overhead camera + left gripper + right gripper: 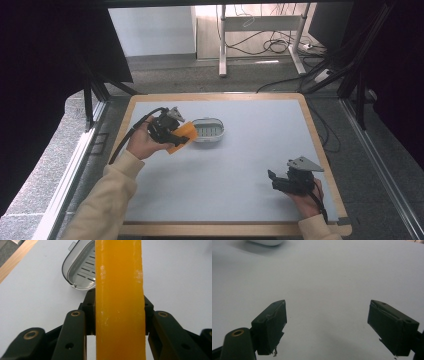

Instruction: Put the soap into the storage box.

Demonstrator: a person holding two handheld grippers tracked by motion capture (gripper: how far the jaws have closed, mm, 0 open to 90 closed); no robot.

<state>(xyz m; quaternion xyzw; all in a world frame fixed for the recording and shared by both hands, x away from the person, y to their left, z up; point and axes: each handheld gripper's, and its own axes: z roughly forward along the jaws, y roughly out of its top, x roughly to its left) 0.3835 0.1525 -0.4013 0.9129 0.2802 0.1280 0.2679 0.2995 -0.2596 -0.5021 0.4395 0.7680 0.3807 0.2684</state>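
The left gripper (176,136) is clamped on an orange bar (181,136), and in the left gripper view the grip is plain: both black jaws press against the flat sides of that orange bar (119,300), which runs straight up between them from the bottom edge to the top of the view. The bar looks waxy and translucent, with pale scuffs on its face. Just beyond the jaw tips, up and to the left of the bar, sits a white dish (81,267) with a slotted floor, its near rim partly hidden behind the bar. From the high view that white dish (208,130) rests on the pale blue table (240,160) right beside the left gripper, just past the bar's far end; whether bar and dish touch I cannot tell. The left hand (142,144) holds the gripper from behind, a cream sleeve (107,195) trailing toward the bottom edge. Over on the other side, the right gripper (276,182) sits low over the table near the front right corner, well apart from the dish and bar. In the right gripper view its jaws stand wide apart with nothing between them, bare table ahead of the right gripper (327,325), and a white rounded shape, likely the dish, sits far ahead to the upper left.
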